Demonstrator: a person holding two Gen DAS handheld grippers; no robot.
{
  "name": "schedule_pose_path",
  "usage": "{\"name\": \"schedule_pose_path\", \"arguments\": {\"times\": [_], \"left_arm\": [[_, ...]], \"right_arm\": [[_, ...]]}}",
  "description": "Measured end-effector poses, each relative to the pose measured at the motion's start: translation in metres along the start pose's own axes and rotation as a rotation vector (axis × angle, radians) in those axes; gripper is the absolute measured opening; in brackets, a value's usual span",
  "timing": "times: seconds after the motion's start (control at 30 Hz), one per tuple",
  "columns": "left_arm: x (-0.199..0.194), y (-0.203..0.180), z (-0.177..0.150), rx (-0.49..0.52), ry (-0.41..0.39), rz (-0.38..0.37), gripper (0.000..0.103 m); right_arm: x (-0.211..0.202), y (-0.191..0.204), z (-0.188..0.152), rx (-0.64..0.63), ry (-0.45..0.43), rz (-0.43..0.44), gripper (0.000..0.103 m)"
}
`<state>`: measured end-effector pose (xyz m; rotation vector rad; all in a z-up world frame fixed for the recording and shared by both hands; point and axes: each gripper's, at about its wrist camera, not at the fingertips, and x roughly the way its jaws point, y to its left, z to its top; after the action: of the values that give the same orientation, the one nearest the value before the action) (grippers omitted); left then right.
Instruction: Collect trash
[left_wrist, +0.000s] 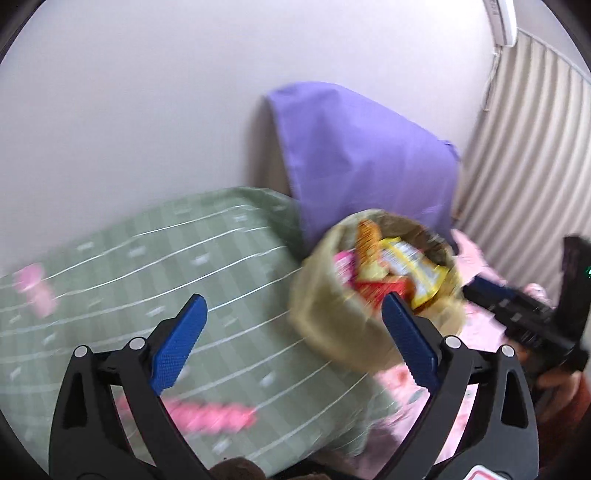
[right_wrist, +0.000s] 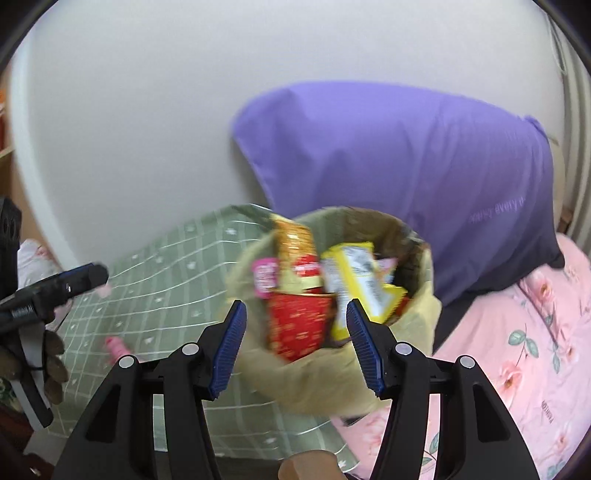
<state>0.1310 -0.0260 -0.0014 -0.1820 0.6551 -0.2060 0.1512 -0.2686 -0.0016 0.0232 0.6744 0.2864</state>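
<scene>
A tan bin lined with a bag (left_wrist: 332, 325) (right_wrist: 332, 376) stands on the bed, holding yellow, red and pink snack wrappers (left_wrist: 391, 269) (right_wrist: 303, 325). My left gripper (left_wrist: 291, 321) is open and empty above the green blanket, left of the bin; a pink wrapper (left_wrist: 210, 415) lies below it, and another (left_wrist: 35, 290) at far left. My right gripper (right_wrist: 293, 321) is open and empty just in front of the bin. A pink wrapper (right_wrist: 116, 347) lies on the blanket. Each gripper shows in the other's view (left_wrist: 524, 314) (right_wrist: 55, 288).
A green checked blanket (left_wrist: 147, 266) (right_wrist: 166, 280) covers the bed's left part, a pink floral sheet (right_wrist: 517, 350) the right. A purple pillow (left_wrist: 369, 158) (right_wrist: 406, 173) leans on the white wall behind the bin. A striped curtain (left_wrist: 528, 166) hangs at right.
</scene>
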Motion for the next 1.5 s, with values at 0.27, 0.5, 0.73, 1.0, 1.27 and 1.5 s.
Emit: {"name": "schedule_pose_path", "arguments": {"times": [0.27, 0.5, 0.73, 1.0, 1.27, 1.5], "left_arm": [[-0.098, 0.024, -0.059, -0.04, -0.031, 0.231, 0.091], [-0.142, 0.021, -0.083, -0.055, -0.06, 0.305, 0.091], [-0.165, 0.017, -0.088, -0.051, -0.095, 0.356, 0.091], [-0.176, 0.021, -0.09, -0.067, -0.109, 0.354, 0.09], [-0.182, 0.021, -0.092, -0.072, -0.117, 0.362, 0.09], [-0.187, 0.021, -0.094, -0.074, -0.124, 0.372, 0.09]], "right_arm": [[-0.044, 0.073, -0.025, -0.062, -0.012, 0.101, 0.054], [-0.067, 0.124, -0.053, -0.126, -0.012, 0.157, 0.054], [-0.077, 0.154, -0.062, -0.169, -0.023, 0.176, 0.053], [-0.081, 0.159, -0.06, -0.169, -0.038, 0.173, 0.053], [-0.084, 0.161, -0.062, -0.167, -0.044, 0.179, 0.053], [-0.085, 0.163, -0.063, -0.172, -0.046, 0.19, 0.053]]}}
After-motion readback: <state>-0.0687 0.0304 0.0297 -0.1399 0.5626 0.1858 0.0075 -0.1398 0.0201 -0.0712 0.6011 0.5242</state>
